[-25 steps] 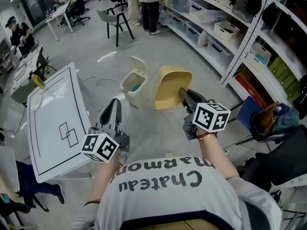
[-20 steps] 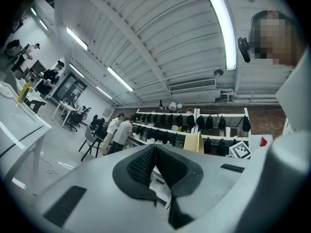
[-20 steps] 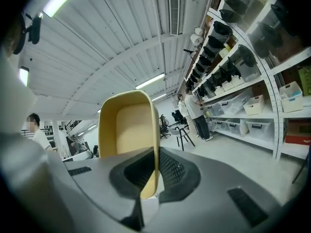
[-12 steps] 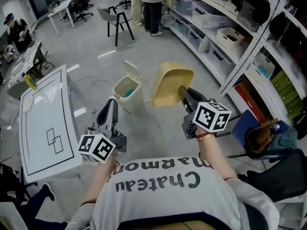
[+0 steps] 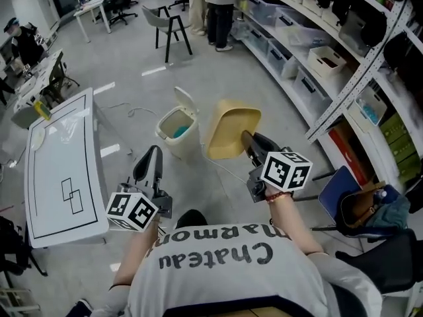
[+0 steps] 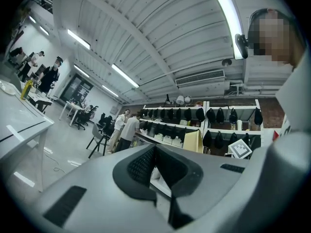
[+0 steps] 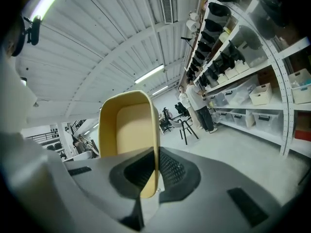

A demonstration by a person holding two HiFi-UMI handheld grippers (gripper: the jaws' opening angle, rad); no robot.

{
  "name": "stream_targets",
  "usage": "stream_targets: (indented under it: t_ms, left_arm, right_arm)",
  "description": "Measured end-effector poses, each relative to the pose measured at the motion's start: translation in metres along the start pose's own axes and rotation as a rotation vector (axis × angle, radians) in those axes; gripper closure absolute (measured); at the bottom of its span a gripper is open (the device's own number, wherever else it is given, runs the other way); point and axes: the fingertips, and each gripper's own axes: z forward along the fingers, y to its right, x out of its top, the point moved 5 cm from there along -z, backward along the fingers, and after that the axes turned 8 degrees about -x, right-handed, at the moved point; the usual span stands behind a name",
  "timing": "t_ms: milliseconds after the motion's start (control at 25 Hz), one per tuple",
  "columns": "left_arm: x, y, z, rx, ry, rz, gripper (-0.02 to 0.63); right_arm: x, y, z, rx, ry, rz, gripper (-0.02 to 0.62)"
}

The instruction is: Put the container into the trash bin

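Roughly: shelves [image 5: 310, 58] run along 2 o'clock and the table [image 5: 63, 170] sits at 9 o'clock. The bin [image 5: 177, 129], lid up, stands on the floor near 12 o'clock. The yellow container [image 5: 231, 127] is in the air at the bin's 3 o'clock, with the right gripper [image 5: 246, 137] clamped on its wall. The left gripper [image 5: 149, 164] is at 7 o'clock, jaws together, nothing in them.

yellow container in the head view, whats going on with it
A person stands holding a hand-held gripper in each hand. The right hand-held gripper is shut on the rim of the yellow container and holds it in the air, beside the trash bin, which stands on the floor with its lid up. The left hand-held gripper is shut and empty. The container is not yet in the bin.
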Motion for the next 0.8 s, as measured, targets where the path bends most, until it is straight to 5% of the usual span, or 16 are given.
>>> stream_targets:
  t_ms: [400, 800]
  left_arm:
    - [-0.006, -0.05, 0.039, 0.017, -0.02, -0.031, 0.583]
    - [0.03, -0.143, 0.12, -0.018, -0.021, -0.036, 0.583]
  right_arm:
    - [0.003, 0.01, 0.064, -0.01, -0.054, -0.001, 0.56]
    - [0.047, 0.003, 0.171, -0.036, -0.046, -0.005, 0.56]
